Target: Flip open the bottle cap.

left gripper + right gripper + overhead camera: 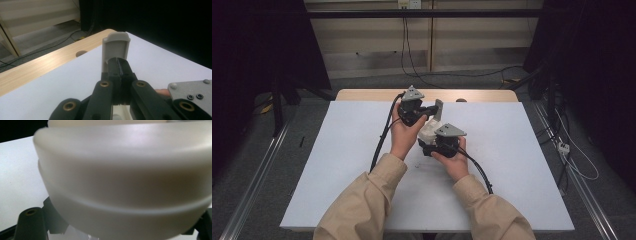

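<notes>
Left tongs [119, 65] pinched shut on the upright flat tab of a pale grey-white plastic flip lid [116, 48], jaws meeting on its lower edge, the rounded top of the lid poking up past them. Right tongs [438, 145] clamped on the white rounded plastic container body [125, 182], which sits so near that gripper's camera it blurs out; the pads themselves are hidden behind it, so the bite depth can't be read. In the high view the whole thing hangs between the two hands, above the middle of the white surface [512, 165], nearer its far half, not resting on it.

Looks like the lid is being swung on its hinge while the body is held. To do it well: right hand stays a fixed anchor, no twisting, squeeze kept firm since the body is smooth and curved and could slip out. Left hand should follow the lid's arc around the hinge, not pull straight away, or the thin tab slides from the jaws. Go slow, keep the piece over the surface in case it drops.

The wooden table edge [50, 65] and the cables behind are no concern.
</notes>
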The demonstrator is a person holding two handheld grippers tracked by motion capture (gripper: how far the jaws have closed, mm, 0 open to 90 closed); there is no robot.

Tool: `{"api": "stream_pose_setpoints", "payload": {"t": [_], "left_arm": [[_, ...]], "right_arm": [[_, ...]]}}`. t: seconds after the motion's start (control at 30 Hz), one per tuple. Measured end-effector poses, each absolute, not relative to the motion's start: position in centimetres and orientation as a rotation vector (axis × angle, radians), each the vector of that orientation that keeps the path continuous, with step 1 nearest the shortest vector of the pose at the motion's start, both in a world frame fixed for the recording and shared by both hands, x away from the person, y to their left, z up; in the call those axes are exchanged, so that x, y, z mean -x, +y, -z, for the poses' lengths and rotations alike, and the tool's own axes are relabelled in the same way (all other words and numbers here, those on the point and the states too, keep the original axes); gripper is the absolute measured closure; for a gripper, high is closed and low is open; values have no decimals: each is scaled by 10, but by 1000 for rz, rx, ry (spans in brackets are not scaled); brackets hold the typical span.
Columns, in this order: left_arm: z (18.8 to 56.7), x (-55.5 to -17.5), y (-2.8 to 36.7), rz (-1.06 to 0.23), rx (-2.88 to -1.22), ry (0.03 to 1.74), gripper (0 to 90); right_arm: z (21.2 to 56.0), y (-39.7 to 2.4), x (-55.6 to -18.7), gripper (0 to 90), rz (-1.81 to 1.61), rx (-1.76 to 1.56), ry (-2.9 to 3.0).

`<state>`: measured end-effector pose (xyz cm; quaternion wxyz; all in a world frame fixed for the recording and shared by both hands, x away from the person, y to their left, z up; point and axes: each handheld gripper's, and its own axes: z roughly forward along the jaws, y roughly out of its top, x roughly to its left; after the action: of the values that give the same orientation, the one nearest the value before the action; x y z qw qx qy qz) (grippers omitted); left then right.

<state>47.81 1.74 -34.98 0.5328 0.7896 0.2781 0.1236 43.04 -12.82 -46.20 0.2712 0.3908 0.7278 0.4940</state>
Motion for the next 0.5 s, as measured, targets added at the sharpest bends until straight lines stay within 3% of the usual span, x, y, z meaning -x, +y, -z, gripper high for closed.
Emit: {"api": "stream_pose_setpoints", "payload": {"t": [0.5], "left_arm": [[354,-483,11,-285,-1888,668,900]], "right_arm": [[462,-128,-430,189,-1330,-1053,1963]]}}
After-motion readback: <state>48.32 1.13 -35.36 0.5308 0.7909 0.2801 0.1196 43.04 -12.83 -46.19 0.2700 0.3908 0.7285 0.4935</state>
